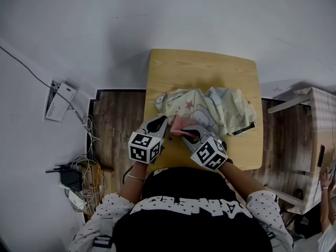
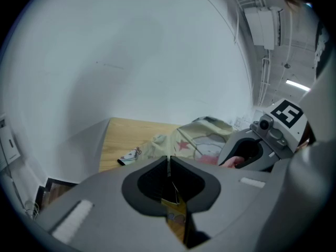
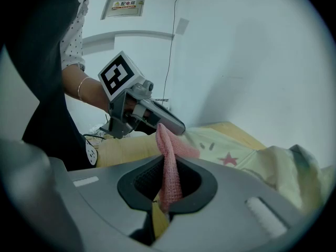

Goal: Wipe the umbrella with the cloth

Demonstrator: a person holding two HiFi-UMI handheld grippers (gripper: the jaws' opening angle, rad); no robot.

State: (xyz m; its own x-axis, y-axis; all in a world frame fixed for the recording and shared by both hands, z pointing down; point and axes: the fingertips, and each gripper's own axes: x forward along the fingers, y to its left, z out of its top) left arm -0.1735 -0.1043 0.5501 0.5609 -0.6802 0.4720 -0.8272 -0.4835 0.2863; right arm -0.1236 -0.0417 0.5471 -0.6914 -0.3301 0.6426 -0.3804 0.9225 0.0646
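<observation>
dragging the pink cloth point(image 3: 167, 140) too hard could pull it out of the right gripper point(image 3: 169, 166), which is clamped on it, or tug the umbrella point(image 1: 215, 109) free of the left gripper point(image 2: 168, 161), which seems closed on a thin fold of its near edge. the umbrella lies crumpled on the wooden table point(image 1: 199, 67), pale yellow with star prints.

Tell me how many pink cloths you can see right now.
1: the pink cloth is clamped in the right tongs, its free end against the umbrella. Another could be hidden under the umbrella's fabric.
</observation>
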